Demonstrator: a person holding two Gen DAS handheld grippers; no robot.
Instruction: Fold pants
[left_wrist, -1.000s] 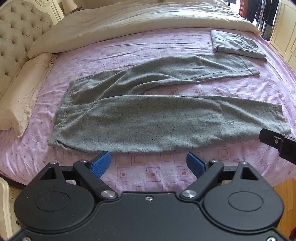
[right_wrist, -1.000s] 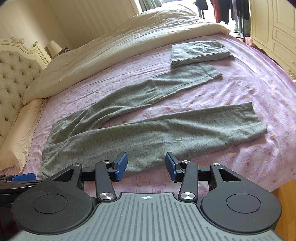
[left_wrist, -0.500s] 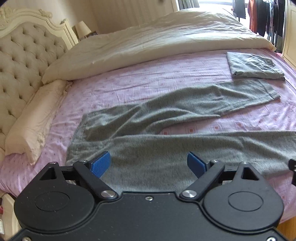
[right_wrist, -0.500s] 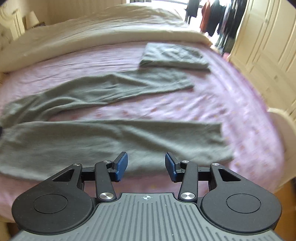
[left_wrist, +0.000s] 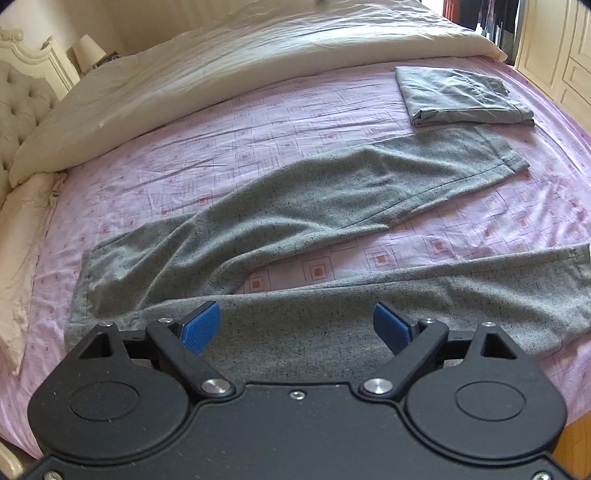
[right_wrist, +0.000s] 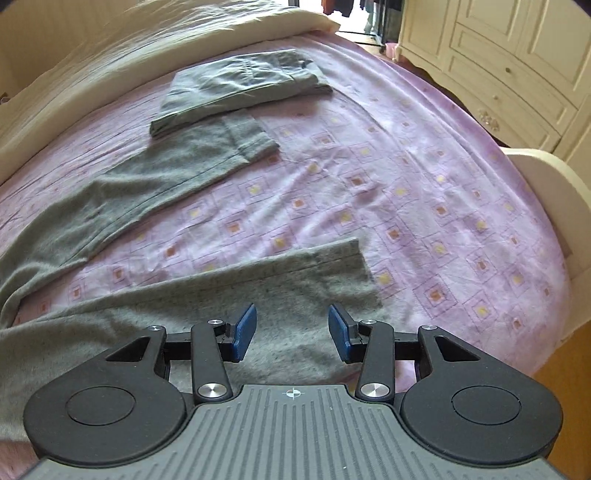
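Ahead of the left gripper (left_wrist: 297, 326), bare pink bedsheet (left_wrist: 295, 122) runs up to the cream duvet (left_wrist: 258, 48). Right of the right gripper (right_wrist: 291, 332), the sheet ends at the bed's foot edge. Both grippers are spread wide, holding nothing. The grey pants (left_wrist: 332, 325) lie flat just ahead of both — legs splayed in a V, far cuff beside a folded grey garment (left_wrist: 461, 98).
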